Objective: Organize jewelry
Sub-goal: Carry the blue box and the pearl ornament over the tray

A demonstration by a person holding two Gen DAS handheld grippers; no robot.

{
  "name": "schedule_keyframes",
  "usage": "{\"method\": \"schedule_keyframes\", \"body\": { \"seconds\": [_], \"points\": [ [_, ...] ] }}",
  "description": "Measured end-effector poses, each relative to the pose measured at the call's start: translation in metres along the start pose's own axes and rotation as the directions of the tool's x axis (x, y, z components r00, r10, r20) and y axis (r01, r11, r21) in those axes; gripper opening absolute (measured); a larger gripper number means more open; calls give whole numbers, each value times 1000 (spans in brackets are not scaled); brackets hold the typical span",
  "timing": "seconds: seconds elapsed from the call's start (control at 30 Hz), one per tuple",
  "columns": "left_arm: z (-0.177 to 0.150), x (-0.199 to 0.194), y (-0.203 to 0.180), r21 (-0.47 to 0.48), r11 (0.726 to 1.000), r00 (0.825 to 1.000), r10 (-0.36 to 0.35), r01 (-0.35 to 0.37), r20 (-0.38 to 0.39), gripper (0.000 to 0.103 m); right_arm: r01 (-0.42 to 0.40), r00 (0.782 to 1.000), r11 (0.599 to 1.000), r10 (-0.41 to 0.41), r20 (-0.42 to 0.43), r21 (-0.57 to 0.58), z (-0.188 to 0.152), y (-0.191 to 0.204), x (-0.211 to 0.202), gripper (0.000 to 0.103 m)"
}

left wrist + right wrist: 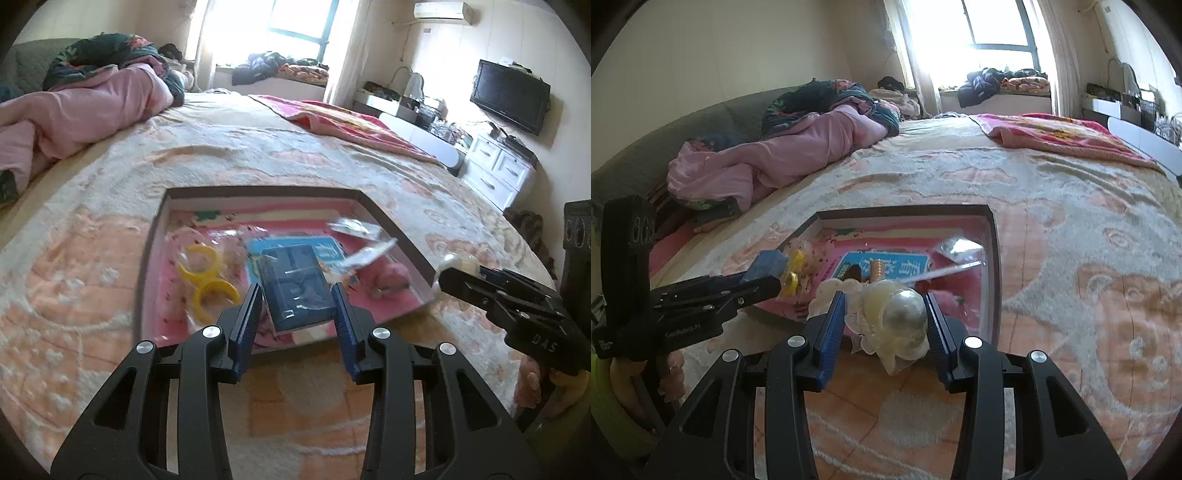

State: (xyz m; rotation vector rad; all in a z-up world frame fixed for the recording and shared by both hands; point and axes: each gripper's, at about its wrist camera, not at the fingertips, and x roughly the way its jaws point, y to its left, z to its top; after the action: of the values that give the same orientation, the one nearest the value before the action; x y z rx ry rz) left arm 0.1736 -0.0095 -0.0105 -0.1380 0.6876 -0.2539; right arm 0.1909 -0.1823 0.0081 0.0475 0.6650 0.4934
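Nearest the lens, the black left gripper, blue ribbed fingers pinching a dark blue rectangular box in clear wrap by its two long sides. Sharp against a slightly blurred background, so carried in the grip and not lying down.

Beneath it, a shallow rectangular tray with a dark rim and pink lining, flat on a peach and cream patterned fleece blanket.

- At the tray's left, a pair of joined yellow plastic rings inside a clear bag.
- In the middle, partly hidden behind the held box, a light blue printed card.
- Further right, two crumpled clear plastic packets, blurred, contents not to be made out.
- Near the right wall, a soft pink lump, too blurred to name.
- Just outside that wall, at the picture's right edge, the black right gripper seen side-on, something cream and round at its tip. Part of the person's right hand on its handle.

From the right wrist:

- At far left, the left gripper again, side-on, over the tray's left part near the yellow rings. Fingers of the left hand below it.
- In the centre, close to the lens, the right gripper's blue fingers clamped from both sides on a cluster of pale cream translucent beads with one large pearly ball. Seen here in line with the tray's near edge.
- Behind the cluster, the blue card and a clear packet in the tray.
- To the right, the blanket.
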Motion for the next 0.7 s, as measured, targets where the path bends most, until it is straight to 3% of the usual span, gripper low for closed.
{"method": "schedule_keyframes", "body": {
  "seconds": [0.27,0.7],
  "points": [
    [13,8,19,-23,999,999,36,-35,20,30,19,1000,1000,-19,6,-8,14,1,16,40],
    [19,36,28,-35,997,998,63,-63,-12,30,37,999,999,-37,-13,-7,20,-1,48,40]
  ]
}}
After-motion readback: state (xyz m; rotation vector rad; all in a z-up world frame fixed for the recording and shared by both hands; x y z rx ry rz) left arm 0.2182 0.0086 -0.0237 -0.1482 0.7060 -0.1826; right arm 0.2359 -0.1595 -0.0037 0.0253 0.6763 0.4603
